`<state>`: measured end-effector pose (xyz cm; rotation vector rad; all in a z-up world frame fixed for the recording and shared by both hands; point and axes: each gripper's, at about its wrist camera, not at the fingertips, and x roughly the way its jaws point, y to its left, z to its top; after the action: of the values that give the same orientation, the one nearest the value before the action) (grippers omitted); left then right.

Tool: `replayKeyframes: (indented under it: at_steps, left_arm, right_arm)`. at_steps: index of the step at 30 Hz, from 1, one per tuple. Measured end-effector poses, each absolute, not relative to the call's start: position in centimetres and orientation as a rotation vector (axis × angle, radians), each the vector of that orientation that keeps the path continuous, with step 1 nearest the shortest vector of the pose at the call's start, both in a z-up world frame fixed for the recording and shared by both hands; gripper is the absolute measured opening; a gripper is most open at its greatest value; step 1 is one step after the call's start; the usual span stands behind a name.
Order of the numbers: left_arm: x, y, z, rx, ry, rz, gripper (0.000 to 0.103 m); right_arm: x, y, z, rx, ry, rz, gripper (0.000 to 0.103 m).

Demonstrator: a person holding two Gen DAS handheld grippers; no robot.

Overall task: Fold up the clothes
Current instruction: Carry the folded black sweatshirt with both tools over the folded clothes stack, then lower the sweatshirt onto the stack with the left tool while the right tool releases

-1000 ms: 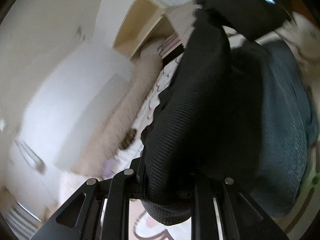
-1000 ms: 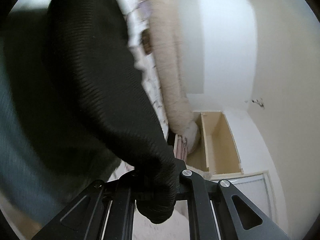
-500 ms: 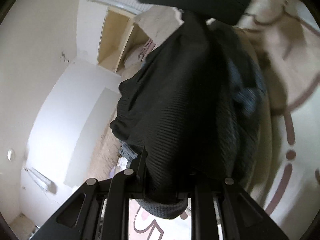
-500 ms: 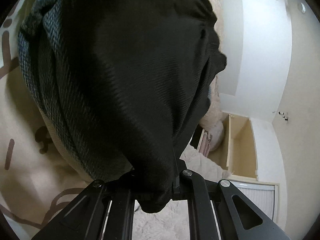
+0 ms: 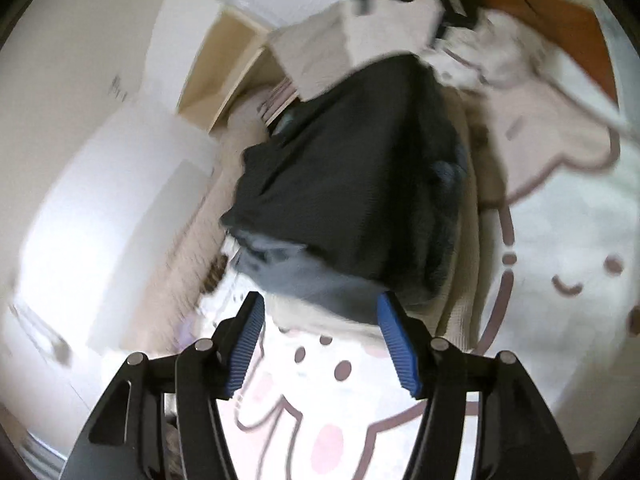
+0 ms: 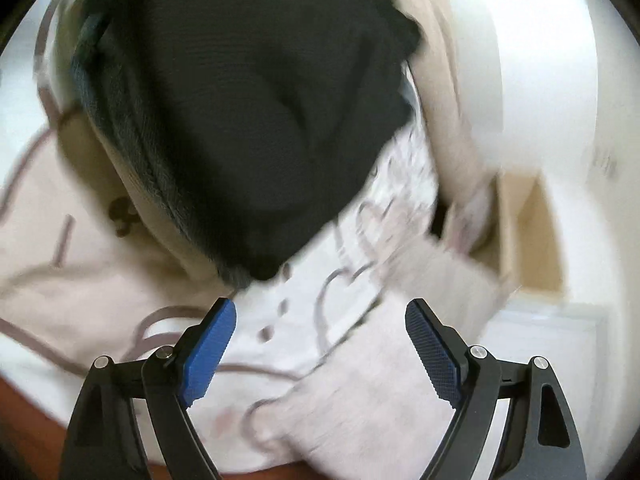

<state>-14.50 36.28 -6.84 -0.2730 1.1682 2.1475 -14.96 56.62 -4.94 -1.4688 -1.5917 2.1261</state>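
Lying folded on the patterned blanket (image 6: 120,288), the dark garment (image 5: 352,184) sits beyond the left gripper (image 5: 320,340) and right gripper (image 6: 320,344), both spread wide, holding nothing

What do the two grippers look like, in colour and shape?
The left gripper and the right gripper look alike: black angular linkage arms with triangular cut-outs and round silver pivot screws. Each finger ends in a blue ribbed pad. No cables or sleeves show.

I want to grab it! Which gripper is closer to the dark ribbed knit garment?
Left gripper: jaws open right at the dark ribbed knit garment. Right gripper sits slightly farther back.
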Motion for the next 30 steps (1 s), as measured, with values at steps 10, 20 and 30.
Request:
replayKeyframes:
  at_steps: [10,20,30]
  left_arm:
    - [-14.5,41.3,-6.7,-0.301,0.866,2.253,0.06]
    - [-16.2,42.7,-9.2,-0.347,0.823,2.253,0.057]
    - [-16.8,40.9,-7.6,-0.431,0.688,2.251,0.058]
  right_arm:
    - [-31.5,55.4,7.4,-1.571,-0.054,2.66,0.027]
    - [-40.2,61.4,-7.5,-1.757,0.285,2.382,0.026]
    - [-38.7,62.0,-6.8,-1.685,0.305,2.449,0.025]
